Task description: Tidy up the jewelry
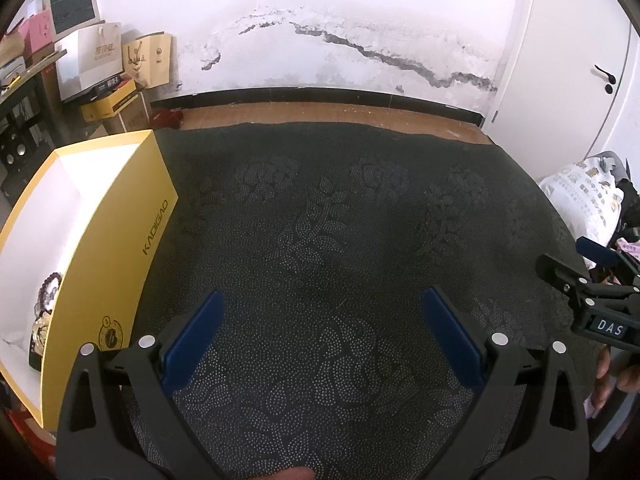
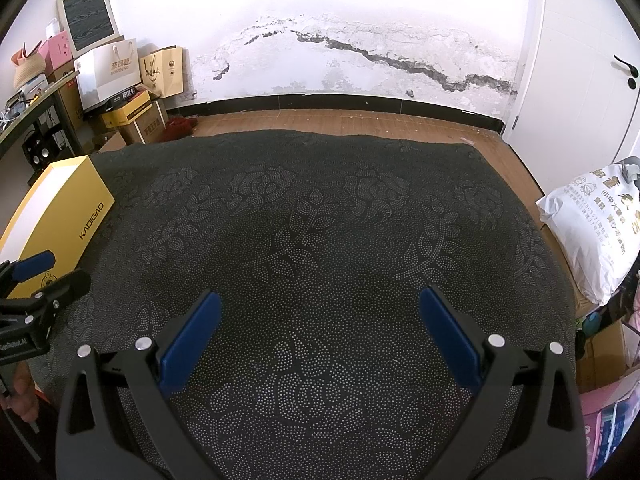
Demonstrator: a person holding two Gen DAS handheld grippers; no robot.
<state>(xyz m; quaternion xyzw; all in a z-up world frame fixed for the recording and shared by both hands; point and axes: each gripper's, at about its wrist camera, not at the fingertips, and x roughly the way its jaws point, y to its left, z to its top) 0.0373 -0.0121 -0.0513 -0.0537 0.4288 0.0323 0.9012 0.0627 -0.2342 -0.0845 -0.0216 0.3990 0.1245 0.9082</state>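
**Both claws empty over bare cloth, jewelry already in yellow box**

Left claw (image 1: 322, 328): blue pads wide apart, nothing between them, hovering over the dark floral cloth (image 1: 340, 220) that covers the desk. Right claw (image 2: 320, 330): same, pads spread, empty, over the same cloth. Each claw shows at the edge of the other's view, side by side, well apart.

Yellow box (image 1: 116, 248), marked KADIGAO, sits open at the left side of the desk, white inside. Jewelry is in it: a dark beaded bracelet (image 1: 50, 288) against the near inner wall, and just below it a gold-toned piece (image 1: 40, 334), maybe a watch or chain, too cut off to tell. The right wrist view only gets the box's outer wall, not the contents.

No loose jewelry visible anywhere on the cloth in either view. Background clutter is paper bags and cartons on the floor by the wall, plus a white sack (image 2: 592, 232) at right; not task related.

Judgement: looks like the end of the task, or a pause between pieces, everything seen is already boxed. Next move, if any, likely calls for the left claw to swing over the box opening to tidy the pieces, or for finding another item out of frame. Bracelet is small and close to the wall, so a tight angled approach is needed.
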